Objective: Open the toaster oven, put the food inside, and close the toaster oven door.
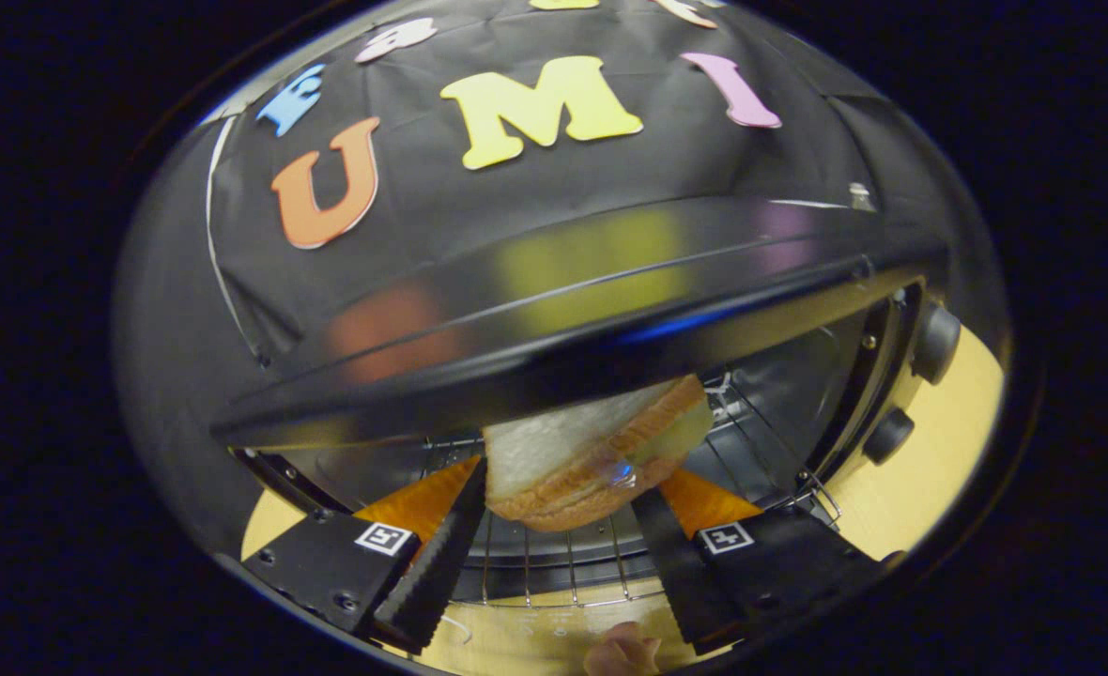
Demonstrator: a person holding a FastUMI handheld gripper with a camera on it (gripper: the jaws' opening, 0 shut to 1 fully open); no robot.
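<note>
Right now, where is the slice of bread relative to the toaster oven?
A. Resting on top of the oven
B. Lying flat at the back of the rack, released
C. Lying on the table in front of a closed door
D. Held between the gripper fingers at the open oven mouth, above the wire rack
D: the bread sits clamped in the gripper, over the wire rack of the open toaster oven.

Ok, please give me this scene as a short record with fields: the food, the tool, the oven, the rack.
food: bread slice, at the oven's opening
tool: tool, fingers shut on the bread slice
oven: toaster oven, cavity open, two knobs at its side
rack: wire rack under the bread, bare
surface: wooden table
</note>
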